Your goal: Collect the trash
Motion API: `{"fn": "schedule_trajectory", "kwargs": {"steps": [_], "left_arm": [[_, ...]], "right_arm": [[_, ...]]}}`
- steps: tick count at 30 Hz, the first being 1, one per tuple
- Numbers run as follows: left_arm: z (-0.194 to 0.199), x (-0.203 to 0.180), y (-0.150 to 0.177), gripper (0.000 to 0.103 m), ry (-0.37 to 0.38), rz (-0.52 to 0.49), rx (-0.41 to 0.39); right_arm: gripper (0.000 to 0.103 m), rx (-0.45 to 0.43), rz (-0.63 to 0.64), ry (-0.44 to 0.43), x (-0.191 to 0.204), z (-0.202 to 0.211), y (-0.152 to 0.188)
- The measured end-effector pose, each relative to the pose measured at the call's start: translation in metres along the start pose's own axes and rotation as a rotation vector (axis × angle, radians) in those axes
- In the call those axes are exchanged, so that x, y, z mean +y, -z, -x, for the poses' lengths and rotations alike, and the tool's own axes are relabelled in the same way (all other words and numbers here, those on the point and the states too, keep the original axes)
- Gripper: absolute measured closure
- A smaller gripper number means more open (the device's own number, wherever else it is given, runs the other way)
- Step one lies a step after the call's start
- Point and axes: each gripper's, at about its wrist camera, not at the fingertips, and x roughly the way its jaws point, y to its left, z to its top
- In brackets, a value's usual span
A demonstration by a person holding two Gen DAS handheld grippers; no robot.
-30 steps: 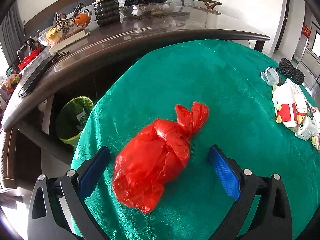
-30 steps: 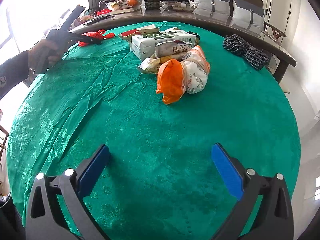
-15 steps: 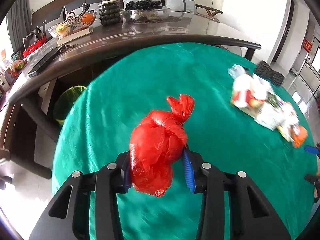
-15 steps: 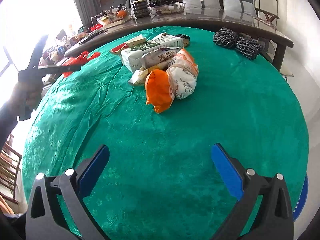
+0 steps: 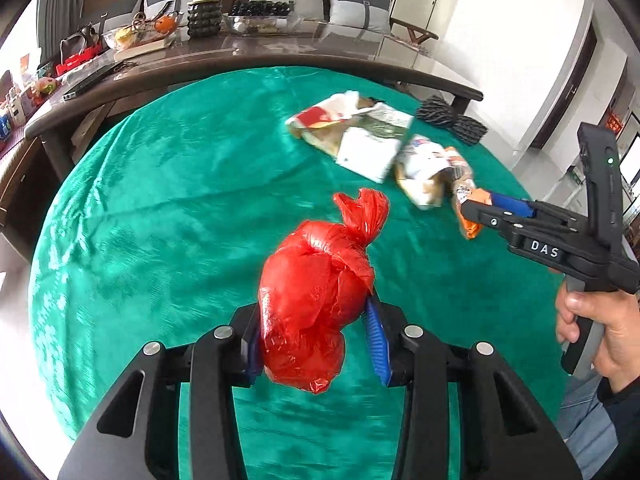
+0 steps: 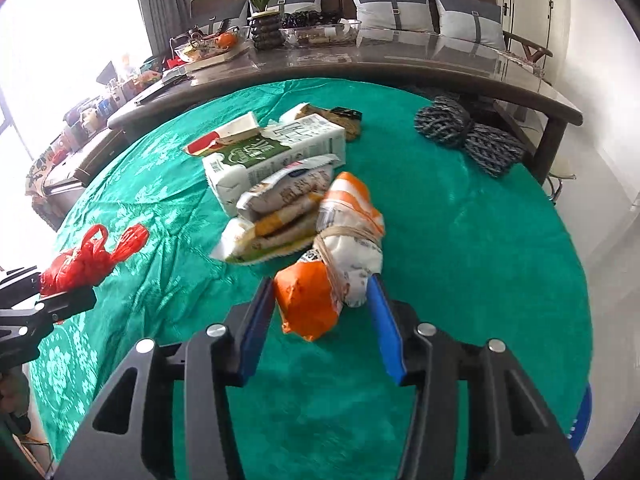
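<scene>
Presently, on the round worktop under its green cloth, taken item by item with the milk carton as the landmark:

- Milk carton: white and green, lying on its side near the middle of the cloth, topmost in a heap of wrappers.
- Snack packets: stacked against the near side of the carton, touching it.
- Orange-and-white bundle: a bagged lump tied round with a rubber band, just nearer than the carton and touching the packets. The right tongs straddle its orange end; their jaws are closing, the blue pads at or very near its sides, and whether they press yet cannot be told.
- Red plastic bag: knotted at the top, well to the left of the carton and nearer the edge of the cloth. The left tongs are narrowed and clamped on its lower half, and it hangs clear of the cloth.
- Dark yarn skeins: two, lying to the right of the carton, well apart from it, near the far rim.
- Long dark table: beyond the carton, carrying a potted plant, glass bowls and clutter.
- A hand grips the handle of the right tongs, seen from the left camera.
</scene>
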Motion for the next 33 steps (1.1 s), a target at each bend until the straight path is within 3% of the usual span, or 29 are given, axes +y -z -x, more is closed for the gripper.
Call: {"fn": "schedule_trajectory", "kwargs": {"steps": [7,8,9,12,14,17,26,33], "left_arm": [[-0.015,-0.044,0.006,0.061,-0.011,0.020,-0.017],[-0.017,-0.048,0.007,0.060,-0.018,0.020,-0.019],[-0.020,-0.050,0.008,0.059,-0.027,0.019,-0.019],[-0.027,-0.050,0.012,0.047,-0.062,0.024,-0.016],[-0.029,-0.049,0.015,0.028,-0.072,0.015,-0.009],[-0.029,-0.047,0.018,0.013,-0.112,-0.033,0.001],[-0.035,-0.045,0.028,0.005,-0.138,-0.109,0.037],[-0.035,-0.045,0.028,0.005,-0.136,-0.106,0.041]], "right_arm": [[0.055,0.009,-0.003,0.052,-0.035,0.026,0.035],[0.050,0.009,-0.009,0.048,-0.035,0.027,0.038],[0.036,0.011,-0.016,0.036,-0.034,0.027,0.042],[0.030,0.017,0.018,0.002,-0.021,0.024,0.048],[0.030,0.033,0.067,-0.005,-0.006,0.018,0.049],[0.030,0.060,0.071,-0.009,0.002,0.010,0.051],[0.025,0.029,0.069,0.006,0.004,0.010,0.057],[0.022,0.031,0.064,-0.011,0.002,0.010,0.056]]}}
